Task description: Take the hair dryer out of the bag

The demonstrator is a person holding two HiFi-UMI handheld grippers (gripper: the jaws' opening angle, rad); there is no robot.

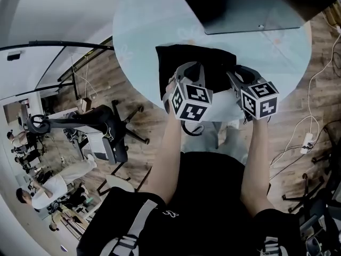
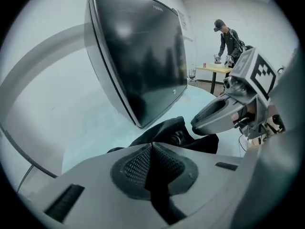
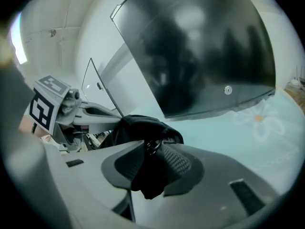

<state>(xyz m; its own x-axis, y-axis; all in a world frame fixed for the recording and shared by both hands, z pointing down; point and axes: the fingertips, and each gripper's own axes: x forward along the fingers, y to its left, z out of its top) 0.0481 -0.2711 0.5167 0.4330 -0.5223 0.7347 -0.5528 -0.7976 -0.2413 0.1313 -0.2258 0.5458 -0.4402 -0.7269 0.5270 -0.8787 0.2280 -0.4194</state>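
A black fabric bag [image 1: 184, 63] lies on the round pale table [image 1: 141, 20], close to its near edge. Both grippers hold to the bag's near side. My left gripper [image 1: 187, 71] is shut on a fold of the bag [image 2: 167, 130], and its pads [image 2: 136, 166] pinch the cloth in a thin line. My right gripper [image 1: 237, 74] stands slightly open: a thick bunch of the bag [image 3: 138, 128] with a metal ring lies loosely between its pads [image 3: 176, 163]. The hair dryer is hidden; none of the views shows it.
A dark monitor [image 1: 250, 4] stands on the far side of the table, just behind the bag. An office chair [image 1: 106, 132] is on the wooden floor at the left. Cables and a power strip [image 1: 306, 140] lie at the right. People stand in the background.
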